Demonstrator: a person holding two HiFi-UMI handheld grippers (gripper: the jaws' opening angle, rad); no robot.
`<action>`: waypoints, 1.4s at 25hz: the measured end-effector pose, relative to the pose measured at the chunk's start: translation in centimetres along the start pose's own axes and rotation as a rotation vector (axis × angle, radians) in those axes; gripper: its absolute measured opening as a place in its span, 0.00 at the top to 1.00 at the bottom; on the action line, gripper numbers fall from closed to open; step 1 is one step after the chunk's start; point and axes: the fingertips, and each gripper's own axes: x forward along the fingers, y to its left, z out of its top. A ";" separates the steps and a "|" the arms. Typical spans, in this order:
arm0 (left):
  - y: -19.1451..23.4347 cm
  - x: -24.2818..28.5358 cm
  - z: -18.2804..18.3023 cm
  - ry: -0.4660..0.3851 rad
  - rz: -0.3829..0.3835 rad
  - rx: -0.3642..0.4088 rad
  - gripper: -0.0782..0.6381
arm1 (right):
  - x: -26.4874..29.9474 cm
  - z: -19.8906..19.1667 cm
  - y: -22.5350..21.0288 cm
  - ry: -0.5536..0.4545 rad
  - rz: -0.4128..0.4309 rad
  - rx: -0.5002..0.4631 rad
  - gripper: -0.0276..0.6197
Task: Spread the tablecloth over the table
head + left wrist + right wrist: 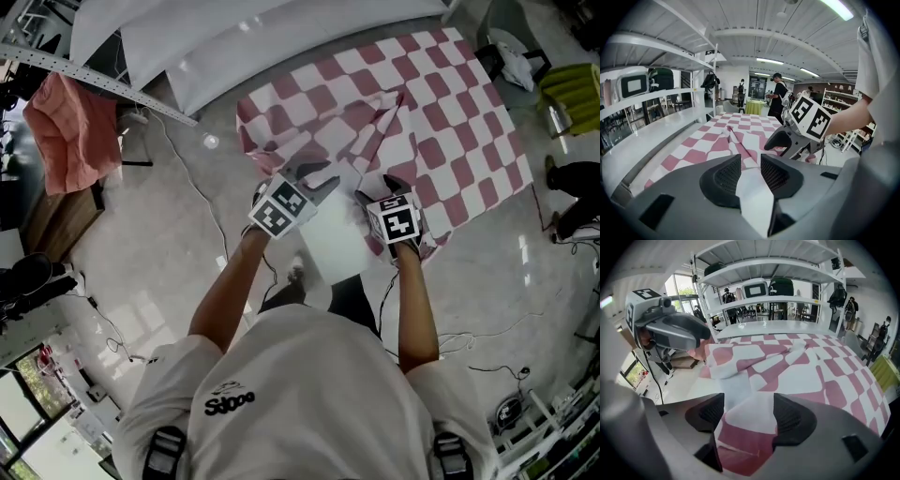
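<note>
Open-jawed, the grey left gripper (pixel 322 177) and wider right gripper (pixel 376 191) hover over the rumpled pink-checked tablecloth (pixel 450 122), likely to grasp its edge.

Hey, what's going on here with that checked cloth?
A person is spreading a pink-and-white checked tablecloth over a white table. The cloth lies rumpled, with a raised fold in the middle, and the table's near corner is bare. The left hand-held gripper and the right hand-held gripper are at the cloth's near edge, both open, gripping nothing.

Left tool (pixel 321 180) and right tool (pixel 373 194) hover at the rumpled tablecloth (pixel 450 122) (pink-and-white checks).
</note>
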 end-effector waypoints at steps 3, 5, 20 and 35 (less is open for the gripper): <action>0.8 2.1 -0.1 0.014 0.000 -0.023 0.69 | 2.8 -1.2 -1.0 0.062 0.023 0.011 0.43; 1.4 3.3 -0.2 0.028 0.005 -0.038 0.69 | 3.9 -1.9 -1.4 0.097 0.022 0.008 0.44; -0.6 12.1 -0.6 0.115 -0.163 -0.023 0.61 | 0.5 -0.7 -4.5 -0.045 0.205 0.154 0.86; -0.4 15.7 -0.7 0.158 -0.144 0.099 0.84 | -3.8 1.1 -8.6 -0.180 0.298 0.306 0.88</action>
